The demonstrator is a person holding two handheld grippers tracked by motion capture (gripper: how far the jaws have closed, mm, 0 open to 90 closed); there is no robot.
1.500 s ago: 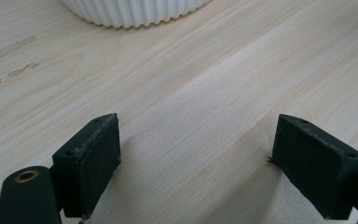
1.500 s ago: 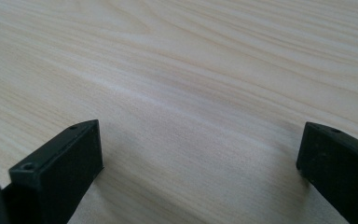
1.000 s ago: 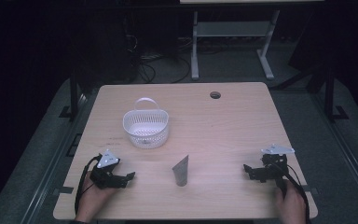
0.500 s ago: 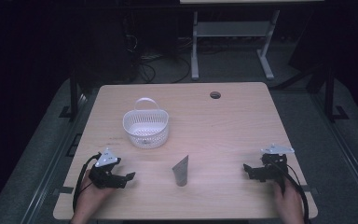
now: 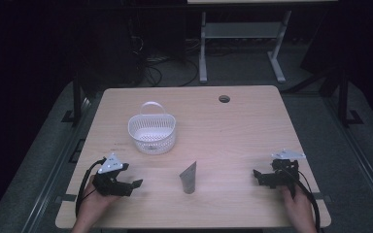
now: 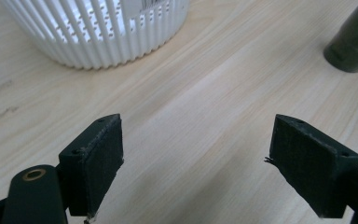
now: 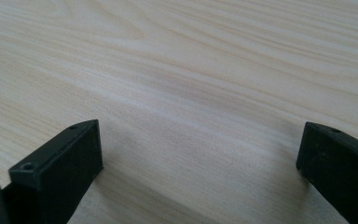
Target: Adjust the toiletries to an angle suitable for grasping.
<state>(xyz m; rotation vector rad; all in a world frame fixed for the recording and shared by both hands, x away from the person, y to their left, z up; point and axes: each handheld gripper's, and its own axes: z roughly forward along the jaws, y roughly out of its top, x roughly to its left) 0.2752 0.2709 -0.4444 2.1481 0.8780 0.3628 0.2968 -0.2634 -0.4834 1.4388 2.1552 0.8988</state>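
Both grippers sat low over the wooden table (image 5: 233, 131), one at each front corner. The left gripper (image 5: 135, 184) was held at the near left, jaws spread wide apart with nothing between them, just bare wood grain showing in the left gripper view. Ahead of it and a touch to the side stood the grey tube (image 5: 189, 177), upright on its cap end at the front middle of the table, near the left gripper but not touched; its dark cap (image 6: 352, 46) peeked in at the upper right of the left gripper view. The white slatted basket (image 5: 152, 131) with its hoop handle stood behind, apart from the tube. Over on the right, the right gripper (image 5: 256, 177) hovered with jaws also wide apart, empty, well clear of the tube
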